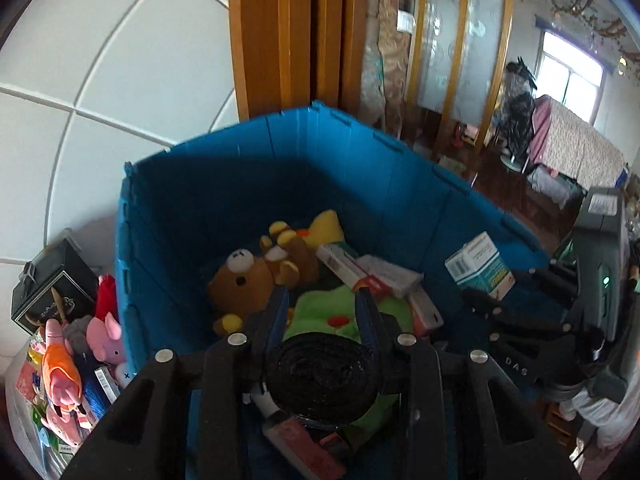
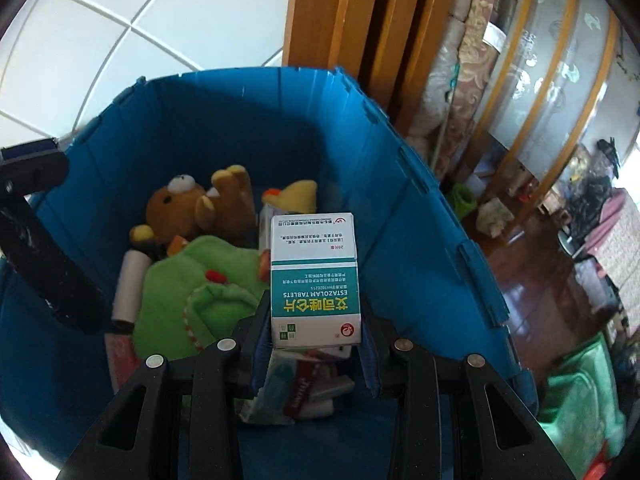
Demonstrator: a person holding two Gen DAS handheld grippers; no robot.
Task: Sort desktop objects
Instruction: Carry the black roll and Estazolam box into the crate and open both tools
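Observation:
My left gripper (image 1: 322, 300) is shut on a black roll of tape (image 1: 324, 376) and holds it above the blue bin (image 1: 224, 184). My right gripper (image 2: 316, 312) is shut on a white and teal medicine box (image 2: 314, 280) above the same bin (image 2: 420, 248); that box also shows in the left wrist view (image 1: 480, 266) at the right. In the bin lie a brown bear plush (image 1: 248, 276), a green plush (image 2: 192, 292), a yellow plush (image 2: 294, 194) and several medicine boxes (image 1: 372, 272).
A pile of small plush toys (image 1: 76, 356) and a black box (image 1: 52, 284) lie left of the bin by the white tiled wall. A wooden door frame (image 1: 288, 36) stands behind the bin. A green bag (image 2: 580, 400) sits on the floor at the right.

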